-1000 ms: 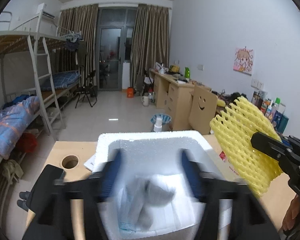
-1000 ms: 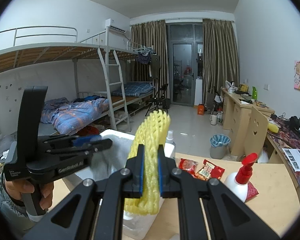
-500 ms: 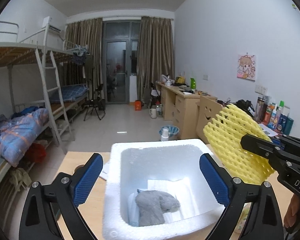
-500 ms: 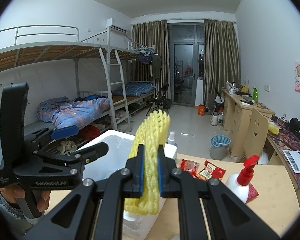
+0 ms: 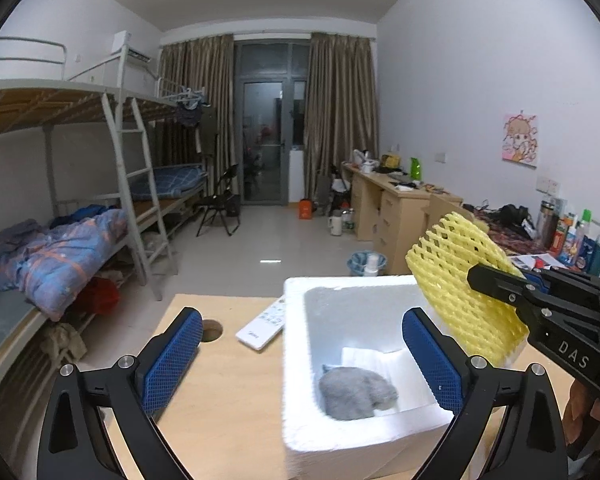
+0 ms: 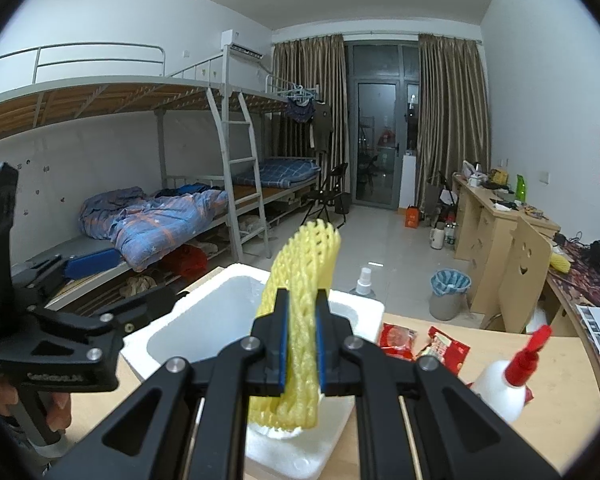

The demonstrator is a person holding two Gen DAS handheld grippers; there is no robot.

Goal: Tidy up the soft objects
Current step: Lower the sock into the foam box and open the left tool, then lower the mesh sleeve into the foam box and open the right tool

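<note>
The step in hand looks like dropping the yellow foam fruit net [image 6: 300, 312] into the white foam box [image 5: 364, 360], which sits on the wooden desk [image 5: 220, 400] in the lower middle of the left wrist view. The right claw [image 6: 302, 344] is closed tight on the net, the blue pads squeezing its lower half flat while the top fans out above them. In the left wrist view the net hangs over the box's right rim, right of centre, not yet below the rim line.

The left claw [image 5: 300, 356] is spread wide and its jaws are opening, with nothing pressed between the pads [image 5: 174, 360]; the box's near left wall merely shows between them. A grey soft item, likely a sock [image 5: 356, 394], already lies on the box floor beside some white sheet.

To do this well, I judge the right claw should carry the net further toward the centre of the box and lower it past the rim before letting go, since the net is springy and light and may bounce off the edge or catch on a pad. Aiming for the bare floor behind the sock keeps things tidy. The box is light foam, so a nudge against its wall could slide it; the left claw should keep clear of the opening. A white remote control [image 5: 262, 326] at the box's left and a red-capped bottle [image 6: 508, 380] at lower right of the right wrist view are not in the path.
</note>
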